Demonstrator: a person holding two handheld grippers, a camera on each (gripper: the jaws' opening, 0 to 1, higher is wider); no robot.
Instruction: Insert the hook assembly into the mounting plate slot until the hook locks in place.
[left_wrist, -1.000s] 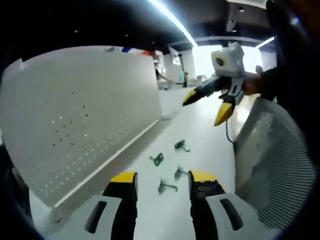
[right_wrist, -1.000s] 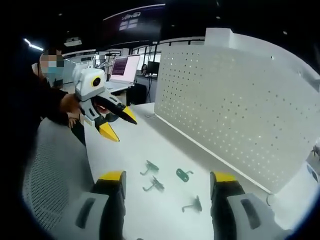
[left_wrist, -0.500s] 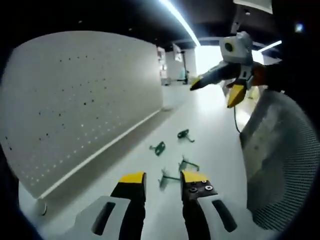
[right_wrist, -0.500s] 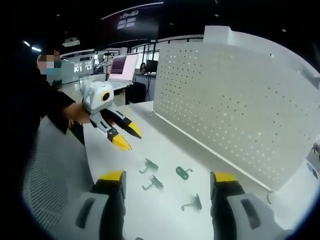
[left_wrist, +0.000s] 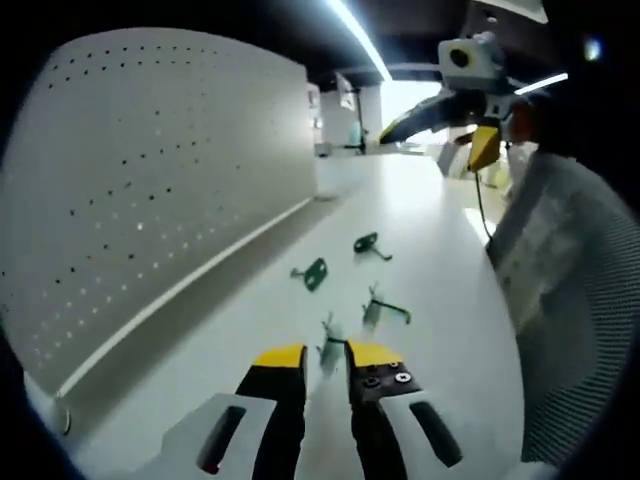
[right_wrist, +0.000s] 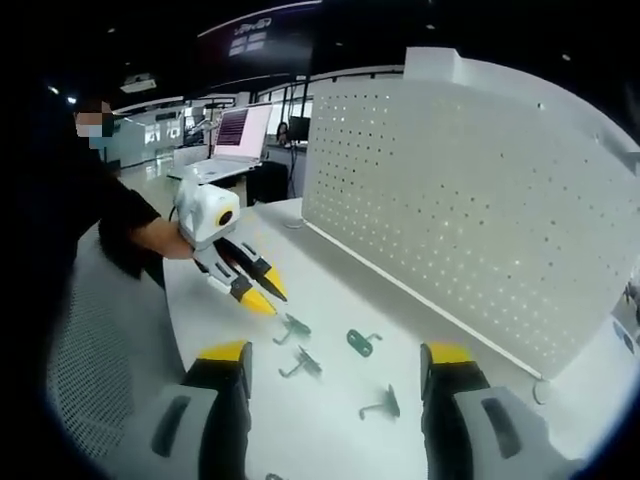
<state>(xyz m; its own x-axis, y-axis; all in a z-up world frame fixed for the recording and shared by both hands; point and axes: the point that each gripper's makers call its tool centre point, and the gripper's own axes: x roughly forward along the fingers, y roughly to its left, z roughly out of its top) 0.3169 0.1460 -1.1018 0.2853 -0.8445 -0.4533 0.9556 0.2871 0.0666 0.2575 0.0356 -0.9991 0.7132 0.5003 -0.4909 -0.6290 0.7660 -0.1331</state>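
Item: four small dark green metal hooks loose on a smooth white tabletop (right_wrist: 330, 430), beside an upright white perforated metal mounting plate (right_wrist: 470, 200).

Left gripper (left_wrist: 326, 357), black with yellow tips: lower centre of the left gripper view, jaws nearly closed, a narrow gap left. Nearest dark green hook (left_wrist: 330, 345) lies right at the tips, in or just beyond the gap; whether it is clamped, cannot tell. In the right gripper view the same left gripper (right_wrist: 262, 292) sits at centre left, tips low over the table, with that hook (right_wrist: 292, 327) just below and right of them.

Right gripper (right_wrist: 335, 358), same build: jaws wide apart, holding nothing, at the lower edge of its own view. In the left gripper view it (left_wrist: 452, 125) hangs at upper right, well apart from the hooks.

Key relation: the left gripper is much the nearer; the nearest hook lies straight ahead along its jaws, long axis roughly in line with them, though foreshortened.

Other hooks, left gripper view: second hook (left_wrist: 382, 309) just right of centre; flat-plated hook (left_wrist: 314, 273) at centre; fourth hook (left_wrist: 368, 244) above it.

Plate: matte, regular rows of small round holes, upper left in the left gripper view (left_wrist: 150, 180). Grey mesh panel (left_wrist: 570, 330) at right.

Judgement: pickup stage; insertion not begun.
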